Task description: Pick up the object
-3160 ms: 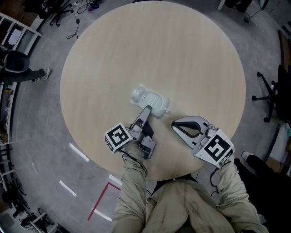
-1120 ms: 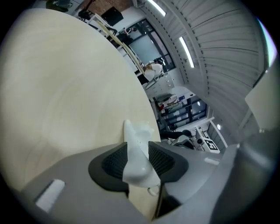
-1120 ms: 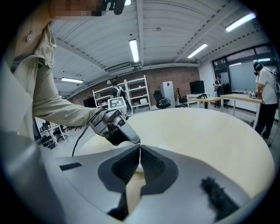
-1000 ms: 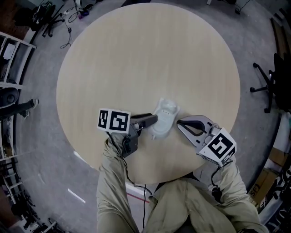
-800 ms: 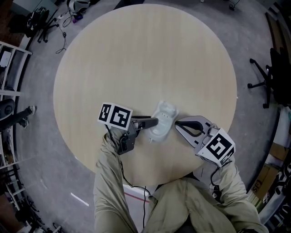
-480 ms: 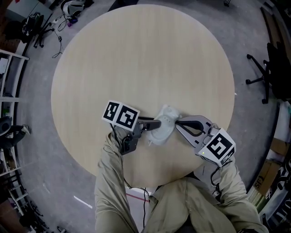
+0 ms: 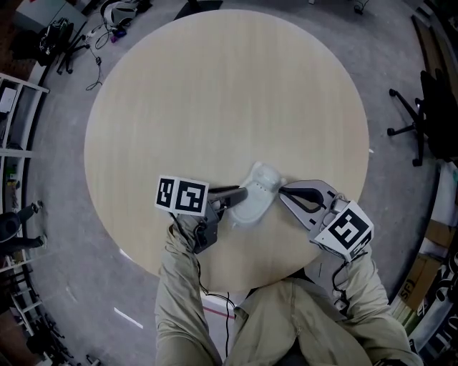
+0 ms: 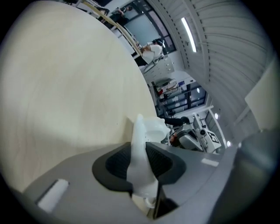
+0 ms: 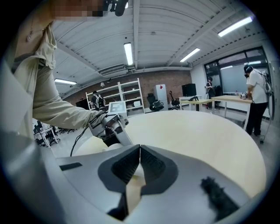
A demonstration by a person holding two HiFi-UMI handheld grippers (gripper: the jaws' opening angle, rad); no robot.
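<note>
A pale translucent plastic object [image 7: 256, 194] lies on the round wooden table [image 7: 229, 93], near its front edge. My left gripper [image 7: 243, 191] reaches in from the left; its jaws have just been closing, and its black pads now press on the object's thin edge [image 8: 142, 144]. My right gripper [image 7: 281, 189] sits just right of the object with its tips at the object's side, shut with nothing between the pads [image 9: 139, 164]. In the right gripper view the left gripper [image 9: 111, 127] shows beyond the jaws.
The table's front edge runs close below both grippers. Around the table on the grey floor are an office chair [image 7: 422, 129] at the right, shelving [image 7: 14, 107] at the left and cables [image 7: 107, 18] at the top left.
The object has slid and turned from the table's middle toward the right gripper. My left gripper swung round to its left side and its jaws closed on the object's edge. The right gripper stayed put.
</note>
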